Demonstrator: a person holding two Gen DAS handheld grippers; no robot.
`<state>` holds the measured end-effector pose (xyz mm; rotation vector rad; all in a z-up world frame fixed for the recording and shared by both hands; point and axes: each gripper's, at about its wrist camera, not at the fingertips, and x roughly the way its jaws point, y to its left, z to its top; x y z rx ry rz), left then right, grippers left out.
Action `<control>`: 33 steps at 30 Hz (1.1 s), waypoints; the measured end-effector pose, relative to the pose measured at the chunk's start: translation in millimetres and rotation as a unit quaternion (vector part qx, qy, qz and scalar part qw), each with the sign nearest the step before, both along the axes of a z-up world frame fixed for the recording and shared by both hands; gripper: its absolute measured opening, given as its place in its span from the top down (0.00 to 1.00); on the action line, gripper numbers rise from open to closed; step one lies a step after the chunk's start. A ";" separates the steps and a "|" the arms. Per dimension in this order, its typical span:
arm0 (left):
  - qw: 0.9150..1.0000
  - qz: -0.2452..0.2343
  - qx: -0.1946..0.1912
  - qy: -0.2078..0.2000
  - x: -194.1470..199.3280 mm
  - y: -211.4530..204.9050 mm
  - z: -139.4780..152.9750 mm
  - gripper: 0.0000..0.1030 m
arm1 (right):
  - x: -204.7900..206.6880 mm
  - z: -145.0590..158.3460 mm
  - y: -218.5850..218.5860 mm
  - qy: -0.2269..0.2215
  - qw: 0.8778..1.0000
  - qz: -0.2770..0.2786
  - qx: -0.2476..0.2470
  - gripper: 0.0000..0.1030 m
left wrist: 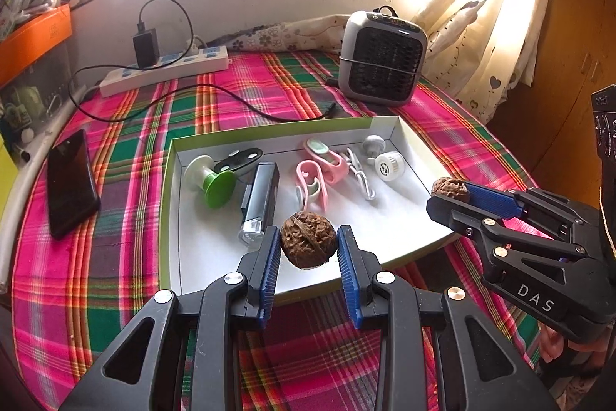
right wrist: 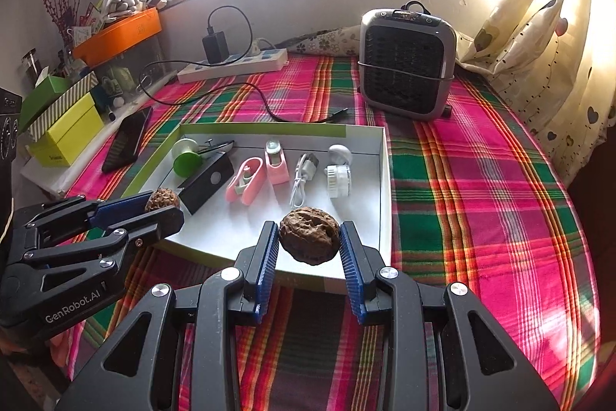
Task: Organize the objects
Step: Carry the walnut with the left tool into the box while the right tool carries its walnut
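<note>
A walnut is held between the blue pads of the left gripper, pinched at its two sides near the fingertips, the jaws narrowed onto it. Its seam is seen running roughly from ten o'clock to four o'clock across the shell, and the nut is carried above the near edge of the shallow white box. A second walnut is clamped likewise between the pads of the right gripper, its longer axis lying across the jaws from nine to three o'clock, over the near rim of the same box. In the left wrist view the right gripper is seen at three o'clock, its nut at the box's right rim.

Inside the box, from nine towards three o'clock, a green-and-white spool, a dark silver-sided rectangular device, two pink clips, a white cable and a white round-headed part are laid in a row. The box is set on a pink and green plaid cloth. At ten o'clock a black phone is laid flat. Farther back, a white power strip with a black charger is seen at eleven o'clock and a grey fan heater at one o'clock, below the window.
</note>
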<state>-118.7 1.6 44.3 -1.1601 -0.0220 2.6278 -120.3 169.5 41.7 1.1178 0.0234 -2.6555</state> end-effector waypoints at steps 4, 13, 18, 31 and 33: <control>1.000 0.001 -0.005 -0.005 -10.1 1.5 -5.1 0.73 | -11.2 -1.9 -0.2 -0.003 1.000 0.002 0.003 0.67; 1.000 0.001 -0.008 -0.024 -27.4 4.3 -21.7 0.73 | -33.3 -14.9 -1.6 -0.022 1.000 0.004 0.010 0.67; 1.000 0.000 -0.010 -0.029 -32.9 5.4 -26.4 0.73 | -39.5 -20.5 0.4 -0.030 0.999 0.001 0.012 0.67; 0.999 0.008 -0.017 -0.032 -40.7 3.7 -31.1 0.73 | -48.3 -25.4 -1.1 -0.024 0.999 0.000 0.026 0.67; 0.999 0.010 -0.017 -0.033 -41.5 3.5 -32.0 0.73 | -48.5 -25.9 -2.1 -0.024 0.999 0.003 0.026 0.67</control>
